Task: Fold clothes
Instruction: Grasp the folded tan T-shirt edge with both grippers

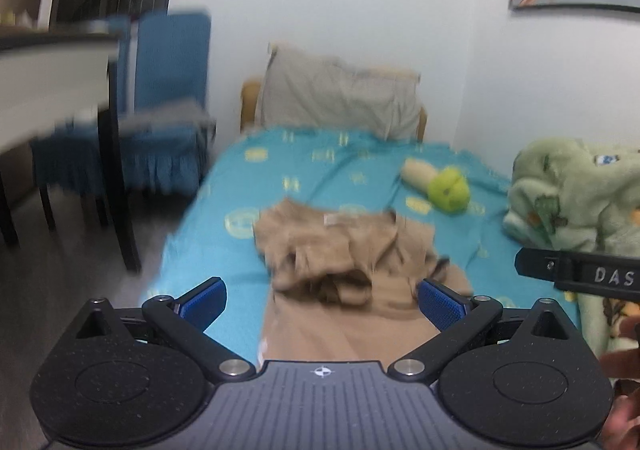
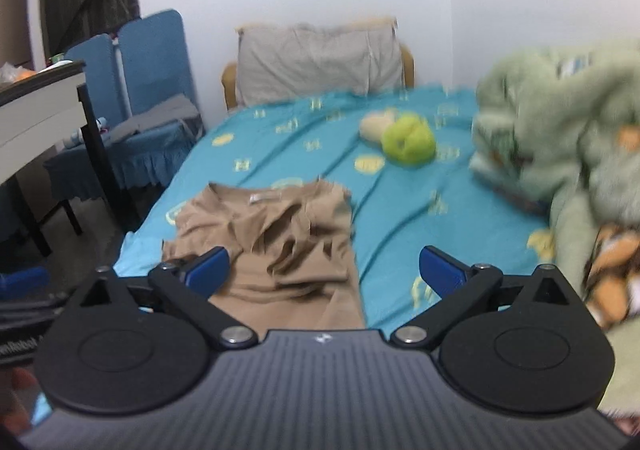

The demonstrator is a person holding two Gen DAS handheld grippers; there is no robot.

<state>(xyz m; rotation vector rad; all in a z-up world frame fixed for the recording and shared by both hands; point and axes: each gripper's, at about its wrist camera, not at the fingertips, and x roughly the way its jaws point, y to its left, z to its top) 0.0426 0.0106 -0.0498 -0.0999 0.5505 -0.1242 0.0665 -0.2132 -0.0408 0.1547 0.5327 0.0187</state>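
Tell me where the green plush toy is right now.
The green plush toy lies on the teal bedsheet, right of centre in the right wrist view, between the tan shirt and the green blanket, below the pillow.

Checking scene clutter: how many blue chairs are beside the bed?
2: both blue chairs stand side by side left of the bed, one nearer it, one by the table. Others may be hidden.

The turquoise bed (image 2: 400,210) lay mostly bare between the tan garment (image 2: 276,234) and the green blanket heap (image 2: 560,138), leaving a wide lane up the middle. A green plush toy (image 2: 408,140) sat further up that lane, near the pillow (image 2: 316,58). On the left, past the bed's edge, the tabletop (image 1: 52,62) and blue chairs (image 1: 168,98) stood close, though blur made the gap hard to judge.
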